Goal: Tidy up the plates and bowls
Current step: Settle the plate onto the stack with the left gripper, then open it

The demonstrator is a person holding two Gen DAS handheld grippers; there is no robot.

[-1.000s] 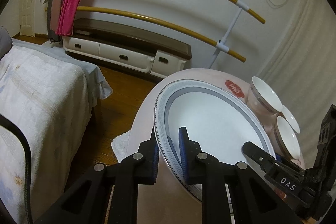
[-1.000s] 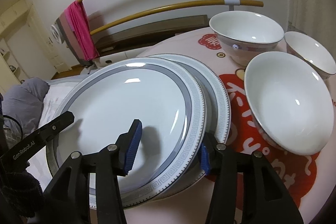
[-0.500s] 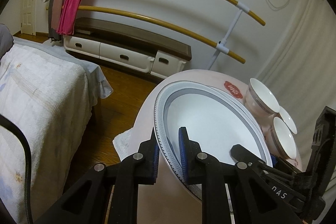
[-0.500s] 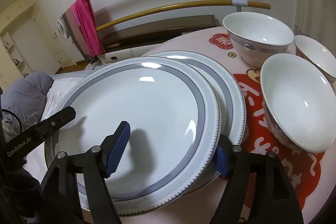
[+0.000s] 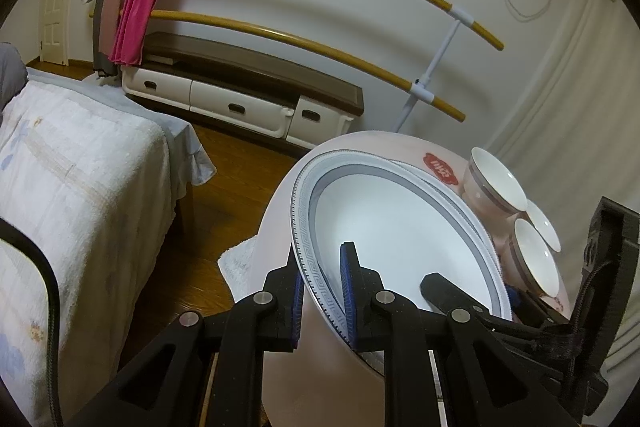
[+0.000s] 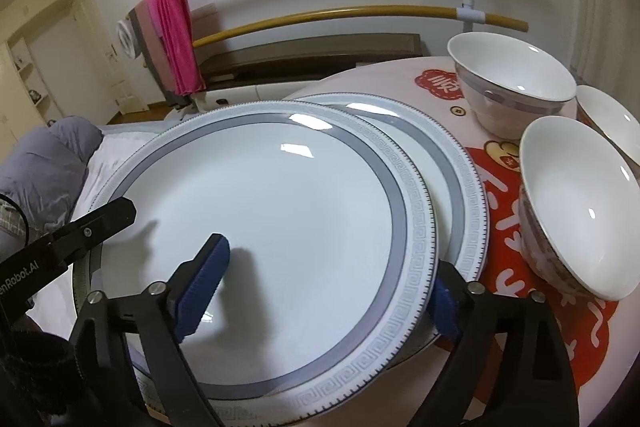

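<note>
The top plate (image 6: 260,227), white with a grey band and a key-pattern rim, is the landmark. It overlaps a second, matching plate (image 6: 452,163) that lies partly under it on the round table (image 6: 404,75).

Left gripper (image 5: 322,291): the two blue-padded fingers (image 5: 349,291) are drawn close together and pinch the near rim of the top plate, one pad under the rim and one on its upper face. In the right wrist view the same gripper (image 6: 80,231) appears as a black finger reaching onto the plate's left edge.

Right gripper (image 6: 320,283): the jaws are spread wide. The left pad (image 6: 202,283) hovers over or rests on the plate's white centre, casting a shadow there; whether it touches cannot be told. The right pad sits just outside and below the plate's right rim. No grip on the plate is evident. In the left wrist view this gripper (image 5: 472,301) shows one finger lying over the plate's far side.

Three white bowls stand beyond the plate's right side: a far bowl (image 6: 512,83), a near bowl (image 6: 580,203), and a third bowl (image 6: 612,123) partly cut off at the frame edge. Behind the plate stands a drying rack (image 6: 320,23) with a pink cloth (image 6: 176,43).
</note>
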